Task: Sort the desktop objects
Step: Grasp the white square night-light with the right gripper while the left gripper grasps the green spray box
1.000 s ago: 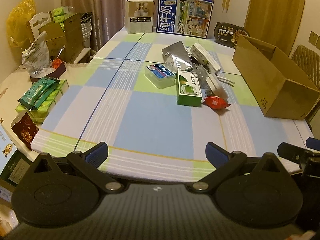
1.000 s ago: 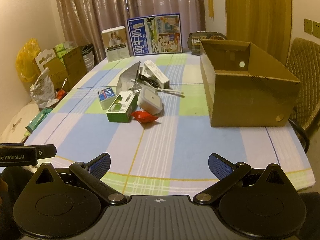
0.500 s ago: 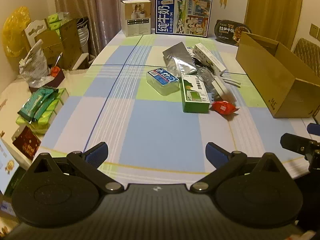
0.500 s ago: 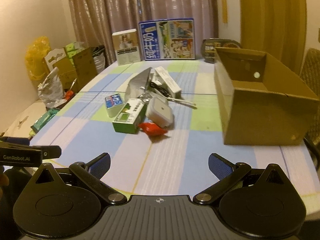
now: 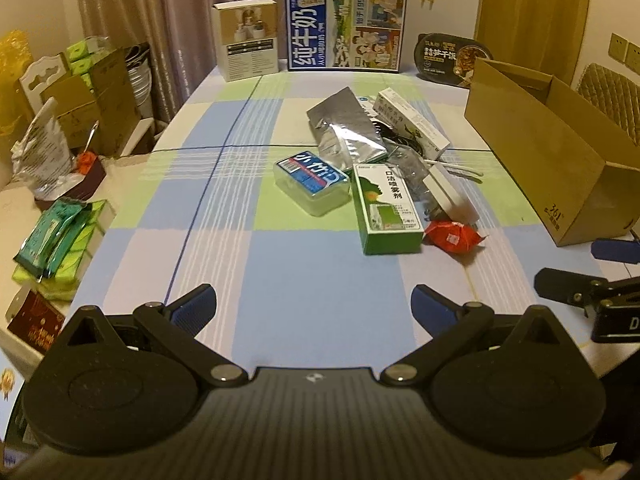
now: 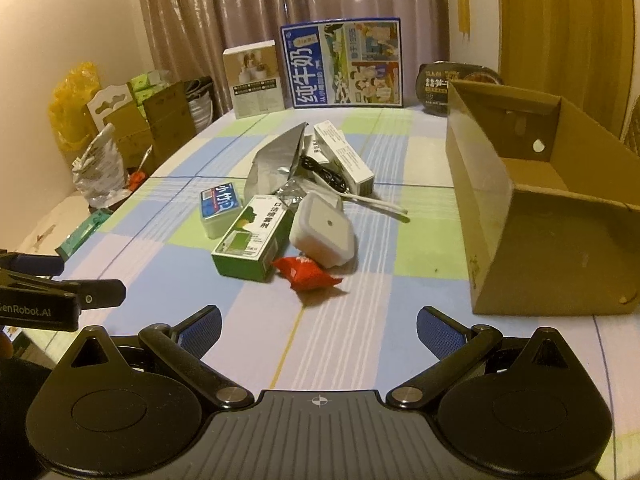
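Observation:
A pile lies mid-table: a green box [image 5: 387, 206] [image 6: 252, 236], a blue-labelled clear box [image 5: 311, 182] [image 6: 220, 208], a red packet [image 5: 452, 236] [image 6: 306, 272], a white square case [image 6: 322, 232], a silver foil bag [image 5: 346, 126] [image 6: 276, 164], a long white box [image 5: 412, 122] [image 6: 344, 156] and a black cable [image 6: 324, 172]. An open cardboard box [image 5: 548, 148] [image 6: 532, 200] stands to the right. My left gripper [image 5: 314, 304] and right gripper [image 6: 318, 326] are both open and empty, above the near table, short of the pile.
A blue milk carton box [image 5: 346, 28], a beige box [image 5: 246, 40] and a black food bowl [image 5: 450, 58] stand at the table's far end. Tissue packs [image 5: 56, 240], bags and cartons crowd the left side. A chair [image 5: 612, 96] stands behind the cardboard box.
Both grippers have moved forward over the table toward the pile, which now looks nearer and larger. Both stay open. No object has moved.

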Motion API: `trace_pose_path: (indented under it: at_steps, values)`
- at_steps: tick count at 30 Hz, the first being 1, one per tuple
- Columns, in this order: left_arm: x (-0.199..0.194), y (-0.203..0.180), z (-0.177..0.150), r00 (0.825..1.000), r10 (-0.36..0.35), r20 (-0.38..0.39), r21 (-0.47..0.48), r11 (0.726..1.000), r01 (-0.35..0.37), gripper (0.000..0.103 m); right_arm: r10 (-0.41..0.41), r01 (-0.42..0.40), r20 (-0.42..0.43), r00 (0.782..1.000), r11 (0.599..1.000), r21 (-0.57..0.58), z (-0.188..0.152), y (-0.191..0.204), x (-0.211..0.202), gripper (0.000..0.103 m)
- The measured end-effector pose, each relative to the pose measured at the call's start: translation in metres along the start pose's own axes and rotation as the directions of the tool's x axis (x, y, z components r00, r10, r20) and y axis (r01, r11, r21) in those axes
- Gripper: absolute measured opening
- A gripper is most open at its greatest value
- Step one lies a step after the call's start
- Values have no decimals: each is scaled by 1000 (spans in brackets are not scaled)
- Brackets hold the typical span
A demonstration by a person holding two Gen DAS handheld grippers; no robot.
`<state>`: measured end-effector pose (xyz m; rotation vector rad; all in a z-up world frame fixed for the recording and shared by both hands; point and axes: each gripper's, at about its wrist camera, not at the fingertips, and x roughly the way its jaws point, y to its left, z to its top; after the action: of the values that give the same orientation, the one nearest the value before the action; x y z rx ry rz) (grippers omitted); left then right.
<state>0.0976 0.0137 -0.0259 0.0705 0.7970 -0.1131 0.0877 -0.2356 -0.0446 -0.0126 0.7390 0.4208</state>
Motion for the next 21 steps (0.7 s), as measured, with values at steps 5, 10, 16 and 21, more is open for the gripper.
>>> trace_pose_path:
  at_steps: [5, 10, 16, 21]
  values:
    - [21, -7, 13, 1000, -8, 3, 30, 1000, 8, 102, -12, 12, 0, 1000, 1000, 16, 8, -7, 23, 101]
    - [48, -13, 26, 999, -48, 5, 53, 997, 47, 101, -1, 1, 8, 1000, 996, 86, 17, -21, 48, 98]
    - [76, -20, 35, 996, -91, 0, 68, 994, 90, 99, 28, -27, -3, 1000, 988, 152, 31, -33, 76, 90]
    - [95, -25, 39, 993, -117, -14, 75, 990, 117, 94, 48, -44, -20, 999, 987, 153, 37, -38, 98, 86]
